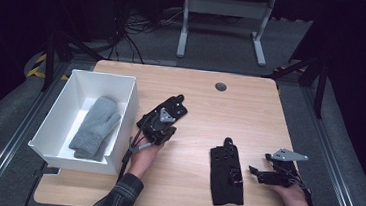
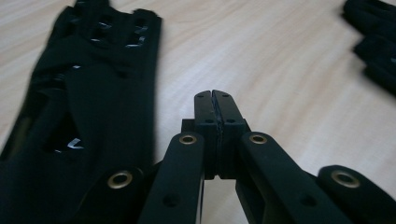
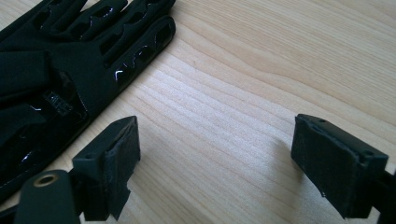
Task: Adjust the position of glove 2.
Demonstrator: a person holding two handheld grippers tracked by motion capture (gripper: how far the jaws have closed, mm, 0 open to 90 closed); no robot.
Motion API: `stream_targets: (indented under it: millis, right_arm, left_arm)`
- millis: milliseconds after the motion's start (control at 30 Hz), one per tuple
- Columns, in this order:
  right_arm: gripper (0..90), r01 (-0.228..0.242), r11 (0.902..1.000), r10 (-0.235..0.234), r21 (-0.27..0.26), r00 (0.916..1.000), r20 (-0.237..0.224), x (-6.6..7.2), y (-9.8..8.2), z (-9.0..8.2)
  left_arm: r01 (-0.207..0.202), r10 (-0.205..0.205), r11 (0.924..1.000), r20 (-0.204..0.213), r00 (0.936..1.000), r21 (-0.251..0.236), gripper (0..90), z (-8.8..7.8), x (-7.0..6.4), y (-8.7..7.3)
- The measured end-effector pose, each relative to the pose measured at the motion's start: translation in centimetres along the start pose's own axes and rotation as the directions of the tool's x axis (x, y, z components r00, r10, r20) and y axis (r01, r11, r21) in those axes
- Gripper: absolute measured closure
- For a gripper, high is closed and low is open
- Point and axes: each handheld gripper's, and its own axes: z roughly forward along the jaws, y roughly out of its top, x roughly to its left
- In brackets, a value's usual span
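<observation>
A lab or test room — dark all round, black curtains at the sides. Tangled cables (image 1: 127, 28) lie on grey carpet (image 1: 215, 55) behind a light wooden desk (image 1: 205, 115); hazard tape (image 1: 37, 65) marks the floor.

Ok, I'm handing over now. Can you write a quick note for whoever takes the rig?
Left hand-held gripper: shut, nothing seen between the jaws, just beside the first black glove.
Right hand-held gripper: open, empty, low over the table beside the second black glove.
Things: grey mitten lies in the white box; both black gloves lie flat on the table.
Done: grey mitten boxed.
Left: probably both black gloves into the box; neither is gripped yet.
</observation>
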Motion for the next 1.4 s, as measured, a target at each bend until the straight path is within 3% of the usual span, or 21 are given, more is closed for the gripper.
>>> stream_targets:
  millis: [167, 367, 567, 1000, 1200, 1400]
  right_arm:
    - [16.1, 0.000, 1.0000, 0.000, 0.000, 1.0000, 0.000, 0.0, 0.0, 0.0]
    - [16.1, 0.000, 1.0000, 0.000, 0.000, 1.0000, 0.000, 0.0, 0.0, 0.0]
    - [16.1, -0.001, 1.0000, 0.001, 0.000, 1.0000, 0.000, 0.0, 0.0, 0.0]
    - [16.1, 0.000, 1.0000, 0.000, 0.000, 1.0000, 0.001, 0.0, 0.0, 0.0]
    - [16.1, 0.000, 1.0000, 0.000, 0.000, 1.0000, 0.001, 0.0, 0.0, 0.0]
    - [16.1, 0.000, 1.0000, 0.000, 0.000, 1.0000, 0.001, 0.0, 0.0, 0.0]
  left_arm:
    - [0.035, -0.035, 0.9994, -0.037, 0.9987, 0.004, 90.0, 0.9, 1.7, 0.5]
    - [0.080, -0.080, 0.9967, -0.053, 0.9954, 0.011, 90.0, 2.1, 3.4, 0.2]
    - [0.098, -0.096, 0.9945, -0.068, 0.9931, 0.035, 90.0, 3.0, 3.9, -0.4]
    - [0.069, -0.069, 0.9965, -0.010, 0.9976, 0.046, 90.0, 2.7, 2.5, -0.7]
    - [0.059, -0.060, 0.9971, 0.024, 0.9979, 0.048, 90.0, 2.7, 1.2, -0.9]
    - [0.015, -0.019, 0.9982, 0.069, 0.9975, 0.057, 90.0, 2.6, -1.0, -1.0]
